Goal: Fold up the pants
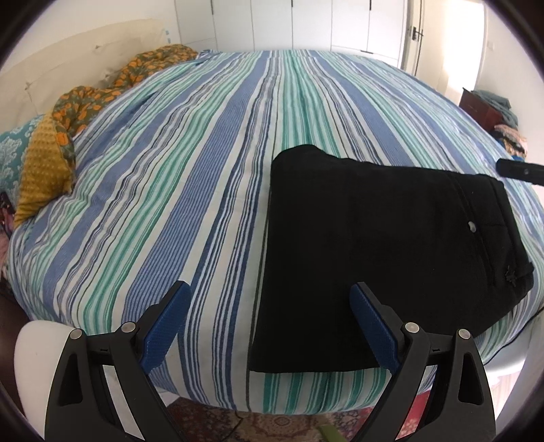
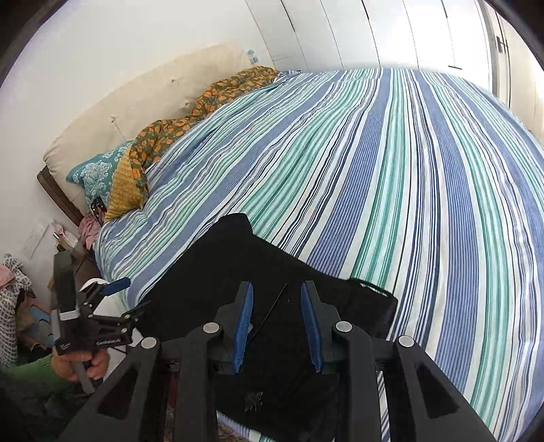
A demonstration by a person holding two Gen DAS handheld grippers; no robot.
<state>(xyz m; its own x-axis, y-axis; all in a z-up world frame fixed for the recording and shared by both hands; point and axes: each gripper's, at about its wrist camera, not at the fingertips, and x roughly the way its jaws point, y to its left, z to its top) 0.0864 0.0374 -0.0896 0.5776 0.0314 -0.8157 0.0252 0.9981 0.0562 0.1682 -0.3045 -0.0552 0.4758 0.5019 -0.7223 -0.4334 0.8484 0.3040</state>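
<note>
The black pants point(image 1: 374, 244) lie folded into a flat block on the striped bed cover point(image 1: 170, 204), near the bed's front edge, waistband and a pale button point(image 1: 471, 225) to the right. My left gripper point(image 1: 270, 287) hovers wide open over the pants' left edge, nothing between its pads. A black finger point(image 1: 520, 171) of the right gripper pokes in beyond the waistband. In the right wrist view my right gripper point(image 2: 277, 287) stands a little open just above the pants point(image 2: 204, 272), pads gripping nothing. The left gripper point(image 2: 132, 295) shows at the left, held by a hand.
A yellow cushion point(image 1: 44, 170), an orange flowered blanket point(image 1: 102, 91) and a teal pillow point(image 2: 91, 173) lie along the cream headboard point(image 2: 112, 129). White wardrobe doors point(image 1: 306, 23) stand behind the bed. A patterned rug point(image 1: 272, 425) lies below the bed edge. A green sleeve point(image 2: 34, 374) is at lower left.
</note>
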